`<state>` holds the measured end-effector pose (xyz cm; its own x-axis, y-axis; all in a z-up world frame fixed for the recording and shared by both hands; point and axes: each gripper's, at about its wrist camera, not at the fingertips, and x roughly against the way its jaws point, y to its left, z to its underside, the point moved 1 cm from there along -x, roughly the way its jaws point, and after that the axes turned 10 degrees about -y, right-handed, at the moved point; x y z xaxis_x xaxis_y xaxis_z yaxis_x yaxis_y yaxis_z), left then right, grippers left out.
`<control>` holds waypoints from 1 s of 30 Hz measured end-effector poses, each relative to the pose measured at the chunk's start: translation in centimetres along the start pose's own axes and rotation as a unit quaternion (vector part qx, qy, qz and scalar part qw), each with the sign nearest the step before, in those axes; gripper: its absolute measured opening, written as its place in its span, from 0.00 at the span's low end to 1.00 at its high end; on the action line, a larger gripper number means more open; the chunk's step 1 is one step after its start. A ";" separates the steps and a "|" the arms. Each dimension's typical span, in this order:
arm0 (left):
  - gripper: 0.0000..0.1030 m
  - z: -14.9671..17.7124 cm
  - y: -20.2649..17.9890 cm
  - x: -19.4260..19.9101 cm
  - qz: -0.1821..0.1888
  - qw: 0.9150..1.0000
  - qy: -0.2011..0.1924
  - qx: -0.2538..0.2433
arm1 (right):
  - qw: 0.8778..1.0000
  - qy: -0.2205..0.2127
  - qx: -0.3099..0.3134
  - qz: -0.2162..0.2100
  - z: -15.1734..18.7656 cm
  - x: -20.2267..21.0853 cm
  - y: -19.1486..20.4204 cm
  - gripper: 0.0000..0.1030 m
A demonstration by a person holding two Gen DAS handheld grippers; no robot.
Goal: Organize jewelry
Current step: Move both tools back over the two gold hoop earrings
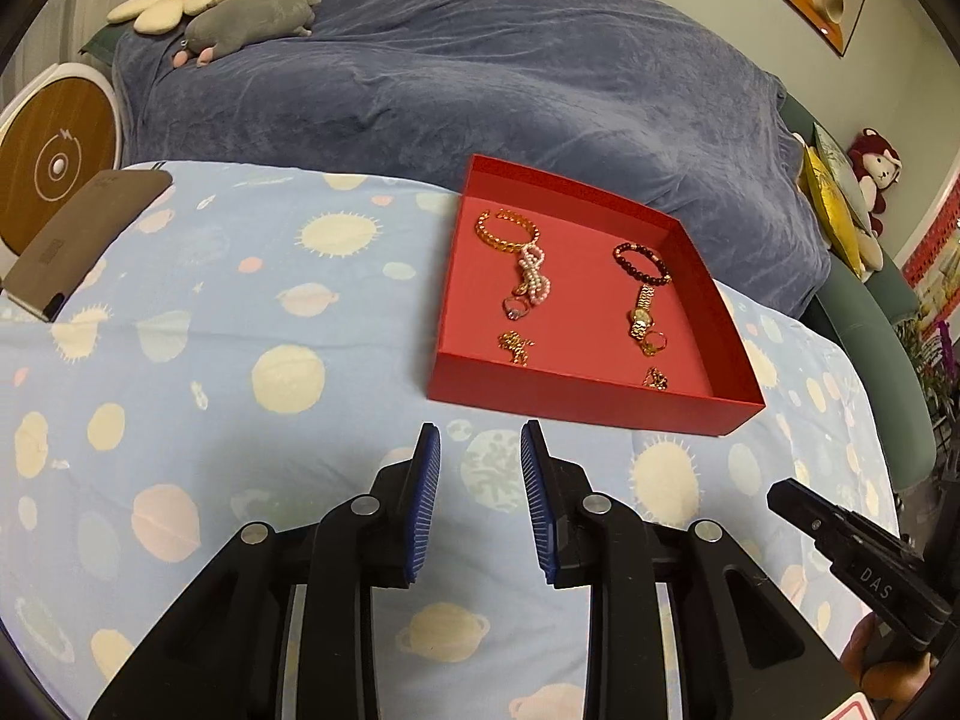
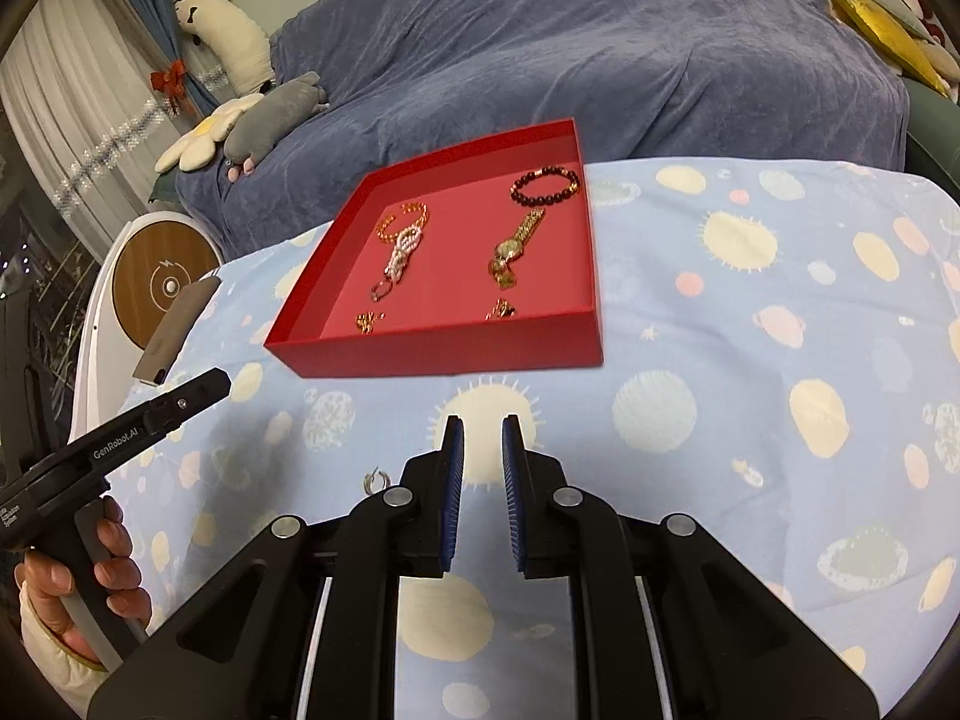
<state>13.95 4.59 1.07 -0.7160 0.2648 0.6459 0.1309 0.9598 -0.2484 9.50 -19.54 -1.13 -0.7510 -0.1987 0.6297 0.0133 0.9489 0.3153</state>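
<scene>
A red tray (image 1: 591, 408) (image 2: 444, 357) lies on the planet-print cloth and holds several pieces. Among them are an amber bead bracelet (image 1: 507, 231), a pink pearl strand (image 1: 534, 279), a dark bead bracelet (image 1: 641, 264) (image 2: 546, 186) and a gold watch (image 1: 642, 312) (image 2: 516, 240). My left gripper (image 1: 480, 429) (image 2: 210, 387) hovers over the cloth just short of the tray's near wall, open and empty. My right gripper (image 2: 483, 420) (image 1: 798, 498) stands beside it, its pads a narrow gap apart with nothing between. A small silver ring (image 2: 375, 478) lies on the cloth left of the right fingers.
A flat brown case (image 1: 84, 240) rests at the cloth's left edge beside a round wood-topped white device (image 1: 57, 165). Behind the tray runs a blue-covered sofa (image 1: 480, 60) with plush toys (image 1: 252, 21) and cushions (image 1: 834, 210). A person's hand (image 2: 114, 546) grips the left tool.
</scene>
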 end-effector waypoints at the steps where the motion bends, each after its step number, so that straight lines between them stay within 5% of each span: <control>1: 0.25 0.2 0.2 0.0 -0.001 1.000 0.003 0.002 | 1.000 0.007 0.011 -0.002 0.4 -0.3 0.4 0.13; 5: 0.26 0.4 0.1 0.3 -0.007 1.000 -0.006 -0.020 | 0.999 0.023 0.044 0.001 1.9 -1.3 1.5 0.30; 16: 0.38 1.5 -0.2 0.4 -0.009 0.999 0.000 -0.044 | 0.995 0.051 0.084 0.003 4.2 -4.2 3.1 0.30; 30: 0.40 2.1 -0.1 0.3 -0.007 0.999 0.008 -0.048 | 0.995 0.044 0.087 0.013 4.1 -5.6 4.2 0.30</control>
<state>12.29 4.38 -0.21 -0.7071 0.2529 0.6603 0.1877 0.9675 -0.1695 11.08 -13.40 -6.24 -0.6907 -0.1868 0.6986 -0.0887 0.9806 0.1746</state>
